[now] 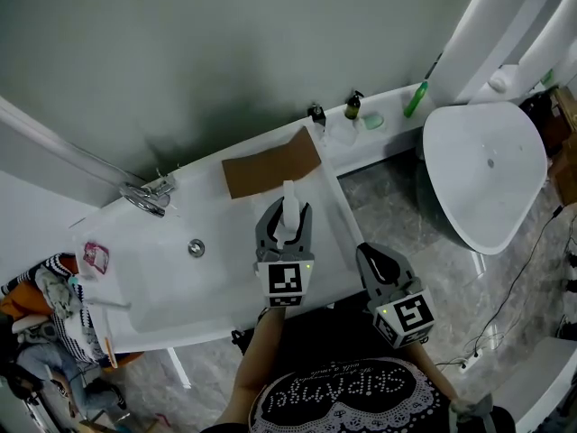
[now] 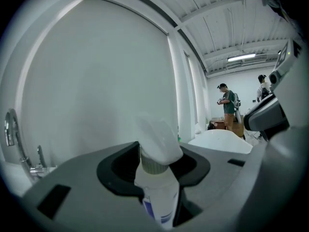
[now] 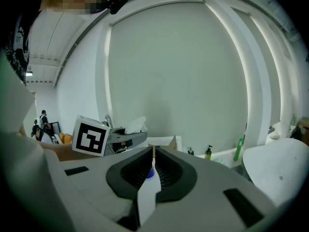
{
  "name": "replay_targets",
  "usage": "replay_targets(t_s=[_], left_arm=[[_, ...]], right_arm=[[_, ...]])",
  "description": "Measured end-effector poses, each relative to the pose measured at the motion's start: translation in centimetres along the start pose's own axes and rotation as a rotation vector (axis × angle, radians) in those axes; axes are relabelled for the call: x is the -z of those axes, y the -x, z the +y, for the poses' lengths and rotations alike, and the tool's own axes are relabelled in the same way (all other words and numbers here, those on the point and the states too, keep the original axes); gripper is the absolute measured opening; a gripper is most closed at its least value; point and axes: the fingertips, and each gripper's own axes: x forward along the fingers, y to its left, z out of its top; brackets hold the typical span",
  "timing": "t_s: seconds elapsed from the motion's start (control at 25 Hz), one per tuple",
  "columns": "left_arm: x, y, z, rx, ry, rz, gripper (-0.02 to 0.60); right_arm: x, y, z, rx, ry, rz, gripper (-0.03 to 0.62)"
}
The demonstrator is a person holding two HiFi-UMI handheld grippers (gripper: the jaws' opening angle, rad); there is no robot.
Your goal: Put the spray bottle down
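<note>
at the white sink (image 1: 162, 269), left tongs (image 1: 287, 210) grip the spray bottle (image 2: 157, 178); right tongs (image 3: 153, 151) closed.

A white tub (image 1: 162, 300) carries brown cardboard (image 1: 270, 165) at one o'clock from its drain (image 1: 196, 248), a pink thing (image 1: 95, 257) at nine o'clock and small bottles (image 1: 352, 106) at two o'clock.

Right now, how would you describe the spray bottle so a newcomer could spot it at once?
Start at the long white tub. Near its end with the brown cardboard, the left claw grips the spray bottle. It is white with a trigger head, unlike the dark pump bottle and the green bottle on the ledge.
</note>
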Motion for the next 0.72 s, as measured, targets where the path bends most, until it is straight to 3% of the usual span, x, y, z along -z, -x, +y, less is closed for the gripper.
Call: replay_targets(t_s=[0.52, 0.72], left_arm=[[-0.08, -0.78, -1.12, 0.046, -0.018, 0.044, 0.167], [-0.52, -0.45, -1.16, 0.052, 0.027, 0.042, 0.173]], right_arm=[[-0.31, 0.29, 0.83, -0.02, 0.016, -0.016, 0.029], [-0.58, 0.25, 0.95, -0.026, 0.021, -0.017, 0.029]])
